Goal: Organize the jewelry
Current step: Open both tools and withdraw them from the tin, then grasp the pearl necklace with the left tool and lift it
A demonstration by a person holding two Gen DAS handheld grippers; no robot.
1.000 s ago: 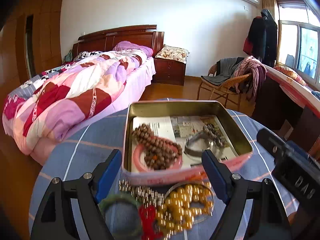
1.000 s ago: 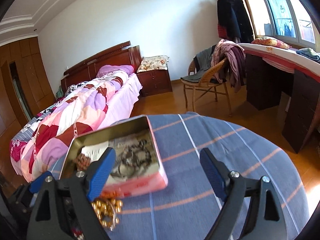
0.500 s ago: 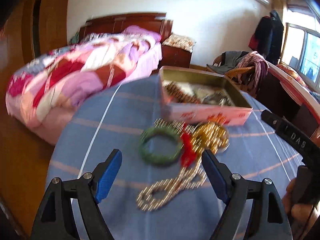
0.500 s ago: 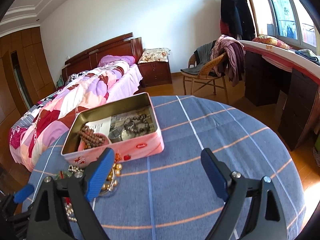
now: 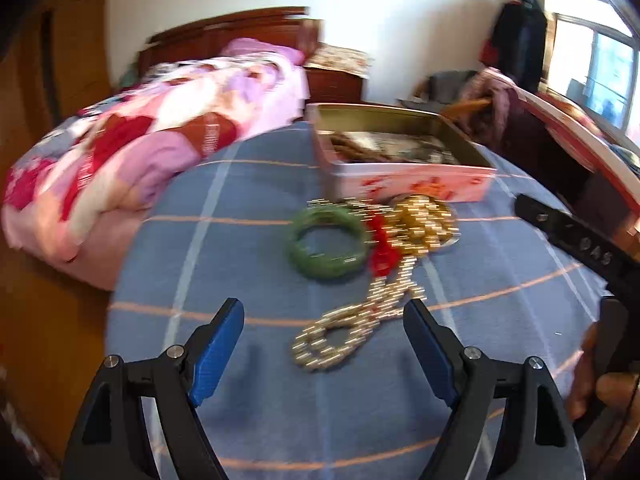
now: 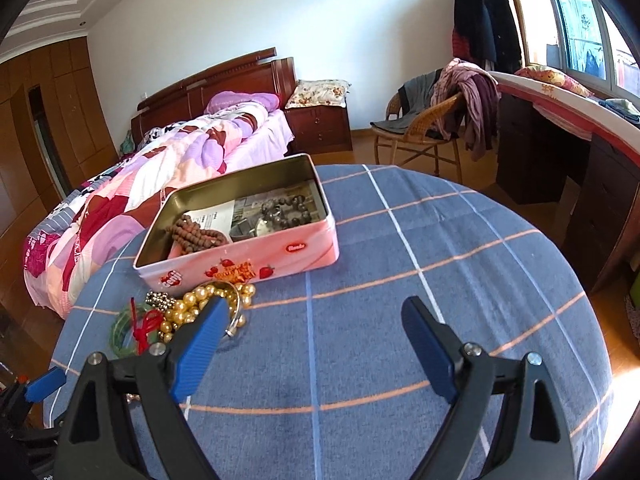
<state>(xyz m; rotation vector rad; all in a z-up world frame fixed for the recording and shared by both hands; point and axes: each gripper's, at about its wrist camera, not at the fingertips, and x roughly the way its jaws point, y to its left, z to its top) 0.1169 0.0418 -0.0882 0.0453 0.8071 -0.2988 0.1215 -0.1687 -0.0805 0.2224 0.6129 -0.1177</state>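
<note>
A pink tin box (image 5: 408, 184) (image 6: 240, 268) stands open on the blue checked tablecloth, with brown bead strings (image 6: 196, 236) and dark beads (image 6: 286, 212) inside. In front of it lie a green bangle (image 5: 326, 242) (image 6: 120, 330), a red tassel (image 5: 382, 248), gold pearls (image 5: 424, 224) (image 6: 200, 304) and a silvery bead chain (image 5: 352, 328). My left gripper (image 5: 324, 320) is open, hovering just short of the chain. My right gripper (image 6: 312, 320) is open over bare cloth, to the right of the jewelry pile.
The round table (image 6: 440, 264) drops off to wooden floor all around. A bed (image 6: 168, 160) lies beyond on the left, a wicker chair (image 6: 424, 136) with clothes and a dark desk (image 6: 560, 152) on the right. A hand (image 5: 592, 380) holds the right tool.
The left gripper pulled back from the tin and tipped down, so the loose jewelry now lies ahead of its fingers. The right gripper also drew back, showing the whole tin.
</note>
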